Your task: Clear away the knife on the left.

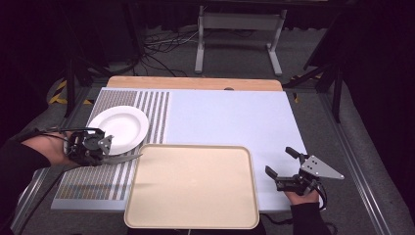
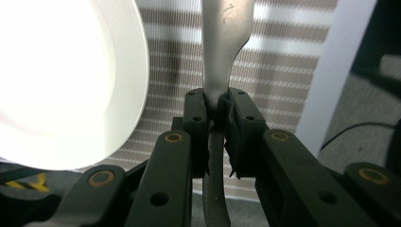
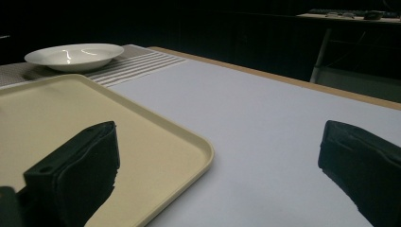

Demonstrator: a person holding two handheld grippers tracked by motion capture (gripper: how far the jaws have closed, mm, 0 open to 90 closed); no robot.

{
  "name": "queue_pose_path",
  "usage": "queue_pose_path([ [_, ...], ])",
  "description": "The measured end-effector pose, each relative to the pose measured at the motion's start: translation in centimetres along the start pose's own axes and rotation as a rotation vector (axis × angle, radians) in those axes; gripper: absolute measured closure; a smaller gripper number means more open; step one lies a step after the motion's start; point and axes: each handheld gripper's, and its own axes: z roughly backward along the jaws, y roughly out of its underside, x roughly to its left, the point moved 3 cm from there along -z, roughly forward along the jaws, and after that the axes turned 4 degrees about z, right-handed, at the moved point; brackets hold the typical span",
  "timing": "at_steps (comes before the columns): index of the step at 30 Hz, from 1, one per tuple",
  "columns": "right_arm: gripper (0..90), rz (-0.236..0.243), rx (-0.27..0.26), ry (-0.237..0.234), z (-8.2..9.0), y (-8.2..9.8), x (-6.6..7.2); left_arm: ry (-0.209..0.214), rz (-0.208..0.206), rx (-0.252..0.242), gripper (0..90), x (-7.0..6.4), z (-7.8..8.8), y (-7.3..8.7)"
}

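My left gripper (image 1: 105, 157) is shut on a silver table knife (image 1: 126, 157), held above the striped placemat (image 1: 98, 182). The blade points right, toward the tray's near-left corner. In the left gripper view the pads (image 2: 197, 113) clamp the knife (image 2: 224, 42) where blade meets handle, and the handle runs down between the jaws. A white plate (image 1: 120, 127) rests on the placemat just behind this gripper, also seen as the plate (image 2: 61, 80) and the plate (image 3: 73, 56). My right gripper (image 1: 279, 160) stands open with nothing between its fingers (image 3: 75, 175), just right of the beige tray (image 1: 193, 183).
The beige tray (image 3: 47, 123) lies bare at the front middle of the table. A pale blue mat (image 1: 230, 117) covers the table's middle and right. A wooden table edge (image 1: 195, 83) runs along the back, with stands and cables on the floor beyond.
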Motion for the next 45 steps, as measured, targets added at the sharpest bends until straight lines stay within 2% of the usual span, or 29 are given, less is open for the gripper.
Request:
queue_pose_path([
  [3, 0.4, -0.001, -0.003, -0.001, 0.0, 0.0, 0.0, -0.033, 0.0, 0.01, 80.0, -0.3, 0.3, -0.7],
  [4, 0.4, -0.001, 0.0, -0.001, 0.0, 0.0, 0.0, -0.022, 0.001, 0.004, 80.0, -0.3, 0.4, -0.9],
  [5, 0.5, -0.001, 0.001, 0.0, 0.0, 0.0, 0.0, -0.024, 0.018, -0.008, 80.0, -0.4, 0.4, -1.2],
  [7, 0.4, 0.0, 0.001, -0.002, 0.0, 0.0, 0.0, -0.037, 0.03, -0.001, 79.9, -0.4, 0.7, -1.6],
  [9, 0.5, 0.0, -0.002, -0.002, -0.1, -0.1, 0.0, -0.037, 0.046, -0.03, 79.9, -0.4, 0.9, -1.9],
  [13, 0.5, 0.001, -0.003, -0.004, -0.2, -0.1, 0.0, -0.026, 0.07, -0.055, 79.8, -0.5, 1.4, -2.4],
  [16, 0.5, 0.0, 0.004, -0.01, -0.4, -0.1, 0.0, -0.06, 0.054, -0.104, 79.9, -0.7, 1.9, -2.9],
  [17, 0.5, -0.001, 0.003, -0.009, -0.4, -0.1, 0.0, -0.062, 0.078, -0.114, 79.9, -0.7, 2.0, -3.0],
  [18, 0.5, -0.001, 0.003, -0.009, -0.4, -0.1, 0.0, -0.062, 0.078, -0.114, 79.8, -0.7, 2.0, -3.0],
  [21, 0.5, -0.003, -0.001, -0.013, -0.5, -0.1, 0.0, -0.041, 0.1, -0.127, 79.9, -0.7, 2.2, -3.4],
  [22, 0.5, -0.004, 0.0, -0.014, -0.5, -0.1, 0.0, -0.027, 0.136, -0.117, 79.8, -0.8, 2.2, -3.8],
  [24, 0.5, -0.001, 0.0, -0.016, -0.5, -0.1, 0.0, -0.025, 0.147, -0.102, 79.8, -1.1, 2.1, -4.3],
  [28, 0.5, -0.006, 0.002, -0.022, -0.5, 0.0, -0.1, 0.004, 0.167, -0.117, 79.8, -1.6, 2.3, -5.5],
  [31, 0.5, -0.005, 0.003, -0.021, -0.6, 0.0, -0.1, 0.02, 0.206, -0.132, 79.8, -2.0, 2.4, -6.3],
  [34, 0.5, -0.005, 0.003, -0.023, -0.5, 0.0, -0.1, 0.022, 0.175, -0.151, 79.8, -2.6, 2.4, -7.1],
  [35, 0.5, -0.005, 0.002, -0.023, -0.5, 0.0, -0.1, 0.025, 0.192, -0.153, 79.9, -2.8, 2.4, -7.3],
  [36, 0.6, -0.006, 0.003, -0.022, -0.5, 0.0, -0.1, 0.025, 0.189, -0.144, 79.8, -2.9, 2.3, -7.5],
  [39, 0.5, -0.008, 0.004, -0.021, -0.5, 0.0, -0.1, 0.055, 0.244, -0.165, 79.8, -3.0, 2.1, -8.1],
  [40, 0.5, -0.007, 0.003, -0.021, -0.5, 0.0, -0.1, 0.073, 0.281, -0.183, 79.9, -3.0, 2.0, -8.2],
  [42, 0.6, -0.007, 0.003, -0.022, -0.5, 0.0, -0.1, 0.086, 0.284, -0.193, 79.9, -2.9, 2.1, -8.3],
  [44, 0.6, -0.007, 0.003, -0.023, -0.5, 0.0, -0.1, 0.102, 0.339, -0.208, 79.8, -2.8, 2.1, -8.5],
  [45, 0.5, -0.01, 0.003, -0.022, -0.5, 0.0, -0.1, 0.107, 0.349, -0.209, 79.8, -2.8, 2.1, -8.6],
])
